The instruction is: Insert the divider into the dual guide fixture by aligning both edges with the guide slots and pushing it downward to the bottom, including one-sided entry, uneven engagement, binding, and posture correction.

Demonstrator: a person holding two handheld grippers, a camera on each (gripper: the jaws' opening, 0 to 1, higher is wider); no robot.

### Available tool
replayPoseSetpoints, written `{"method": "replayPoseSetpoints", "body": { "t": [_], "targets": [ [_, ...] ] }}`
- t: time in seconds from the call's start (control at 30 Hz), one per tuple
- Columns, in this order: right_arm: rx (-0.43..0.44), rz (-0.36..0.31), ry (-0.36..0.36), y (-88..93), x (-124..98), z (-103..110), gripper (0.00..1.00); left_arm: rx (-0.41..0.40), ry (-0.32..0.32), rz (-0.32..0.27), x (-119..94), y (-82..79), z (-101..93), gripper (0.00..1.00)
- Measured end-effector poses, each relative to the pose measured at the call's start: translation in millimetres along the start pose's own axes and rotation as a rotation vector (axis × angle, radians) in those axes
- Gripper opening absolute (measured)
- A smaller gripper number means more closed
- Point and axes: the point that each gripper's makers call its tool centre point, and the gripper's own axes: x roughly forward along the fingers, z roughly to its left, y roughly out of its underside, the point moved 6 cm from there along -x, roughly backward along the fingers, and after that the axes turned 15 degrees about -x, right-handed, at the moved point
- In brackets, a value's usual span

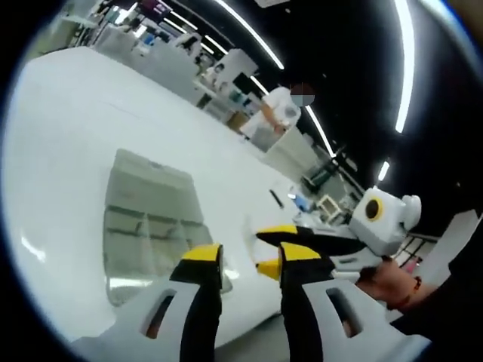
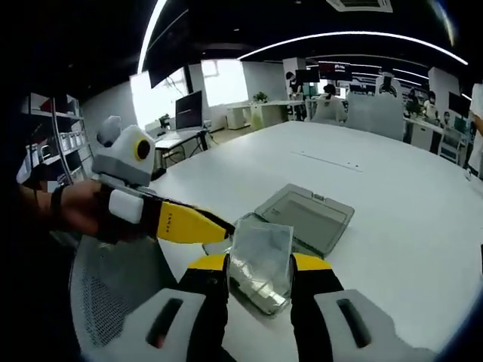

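The clear plastic guide fixture (image 2: 306, 215) lies flat on the white table (image 2: 407, 226), seen in the left gripper view as a shallow see-through tray (image 1: 151, 219). A clear divider (image 2: 260, 260) spans the gap of my right gripper (image 2: 260, 264), whose yellow-tipped jaws press on its two sides, just in front of the fixture. My left gripper (image 1: 249, 260) stands open with nothing between its jaws, near the fixture's right edge. It enters the right gripper view from the left as the left gripper (image 2: 215, 224), its tip against the divider's upper left corner. The right gripper (image 1: 270, 249) shows beside it.
The table edge runs close below both grippers. A mesh chair seat (image 2: 113, 294) sits under the table edge at the left. A hand (image 2: 75, 207) holds the left gripper. Desks, monitors and people stand far across the room.
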Motion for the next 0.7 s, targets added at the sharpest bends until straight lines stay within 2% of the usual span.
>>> {"method": "replayPoseSetpoints", "body": {
  "t": [0.33,0.7],
  "targets": [
    [-0.011,-0.011,-0.01,-5.8,1.1,3.1,0.27,-0.073,0.005,-0.022,-0.4,-3.2,3.5,0.14],
    [-0.016,-0.02,-0.016,-10.2,1.7,4.3,0.27,-0.124,0.032,-0.036,0.2,-3.3,2.8,0.1]
  ]
}}
